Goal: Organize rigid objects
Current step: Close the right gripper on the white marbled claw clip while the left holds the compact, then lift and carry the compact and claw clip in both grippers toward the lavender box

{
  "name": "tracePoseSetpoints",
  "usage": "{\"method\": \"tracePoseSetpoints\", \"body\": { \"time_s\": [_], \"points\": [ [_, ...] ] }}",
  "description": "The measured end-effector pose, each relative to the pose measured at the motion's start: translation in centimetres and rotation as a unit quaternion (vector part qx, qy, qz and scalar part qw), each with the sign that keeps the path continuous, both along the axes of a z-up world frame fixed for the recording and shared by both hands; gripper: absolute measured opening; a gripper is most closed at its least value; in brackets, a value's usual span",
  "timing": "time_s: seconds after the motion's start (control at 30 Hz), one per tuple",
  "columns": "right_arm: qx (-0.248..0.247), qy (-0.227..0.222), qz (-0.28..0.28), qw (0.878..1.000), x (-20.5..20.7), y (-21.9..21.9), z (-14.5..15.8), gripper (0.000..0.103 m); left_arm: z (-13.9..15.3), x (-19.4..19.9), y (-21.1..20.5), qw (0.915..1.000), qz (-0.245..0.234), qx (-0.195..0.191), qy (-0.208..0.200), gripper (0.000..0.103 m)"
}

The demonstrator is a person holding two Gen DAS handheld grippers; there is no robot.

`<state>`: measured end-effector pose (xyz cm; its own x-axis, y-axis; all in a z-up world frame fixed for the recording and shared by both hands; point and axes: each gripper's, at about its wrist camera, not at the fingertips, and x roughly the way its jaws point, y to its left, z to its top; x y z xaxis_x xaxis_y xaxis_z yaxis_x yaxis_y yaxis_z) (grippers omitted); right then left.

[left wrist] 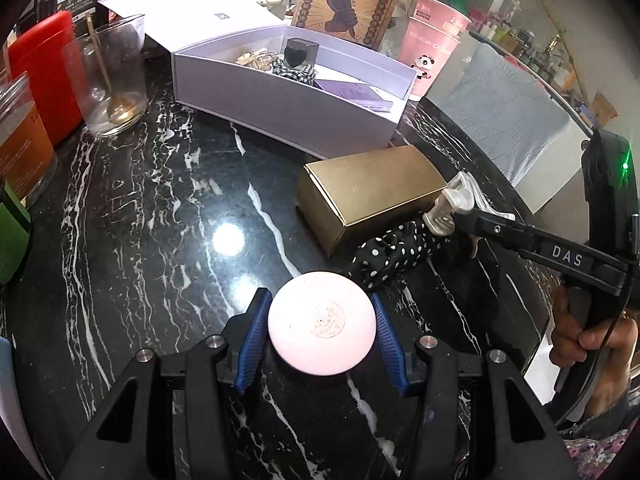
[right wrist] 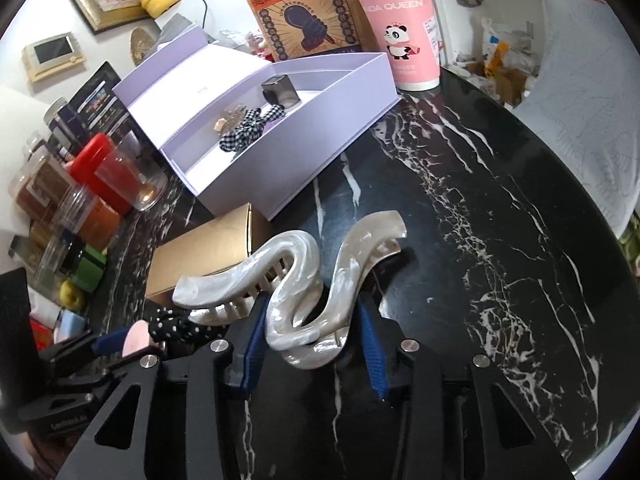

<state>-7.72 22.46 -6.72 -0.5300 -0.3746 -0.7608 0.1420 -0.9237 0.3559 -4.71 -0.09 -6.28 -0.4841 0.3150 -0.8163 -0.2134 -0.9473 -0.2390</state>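
Left gripper [left wrist: 322, 334] clasps a pink disc [left wrist: 322, 322]; right gripper [right wrist: 312, 340] clamps a pearly hair claw [right wrist: 296, 284] (wavy).

The left gripper [left wrist: 322, 334] pinches a pink round disc [left wrist: 322, 334] between its blue jaws above the black marble worktop [left wrist: 160, 220], with a gold box [left wrist: 372, 196] at one o'clock and a lilac box [left wrist: 288, 116] at twelve.

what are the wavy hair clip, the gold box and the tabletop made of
Hair clip: probably acetate or similar plastic, glossy, with pearly white swirls and moulded teeth.
Gold box: looks like card with a matte metallic coating; folded edges and an end flap show.
Tabletop: polished black marble or a lookalike, white-veined, mirroring a lamp.
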Motion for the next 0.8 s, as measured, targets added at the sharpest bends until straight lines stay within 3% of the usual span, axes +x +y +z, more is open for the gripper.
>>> {"method": "tracePoseSetpoints", "body": {
  "time_s": [0.4, 0.8],
  "points": [
    [-0.001, 0.009, -0.006, 1.0, 0.8, 0.6, 0.1, 0.036, 0.6, -0.5, -0.9, 0.9997, 0.02, 0.014, 0.003, 0.051],
    [-0.001, 0.032, -0.006, 0.999, 2.3, 1.2, 1.5, 0.034, 2.3, -0.2, -0.3, 0.9996, 0.007, 0.015, 0.024, 0.051]
  ]
}}
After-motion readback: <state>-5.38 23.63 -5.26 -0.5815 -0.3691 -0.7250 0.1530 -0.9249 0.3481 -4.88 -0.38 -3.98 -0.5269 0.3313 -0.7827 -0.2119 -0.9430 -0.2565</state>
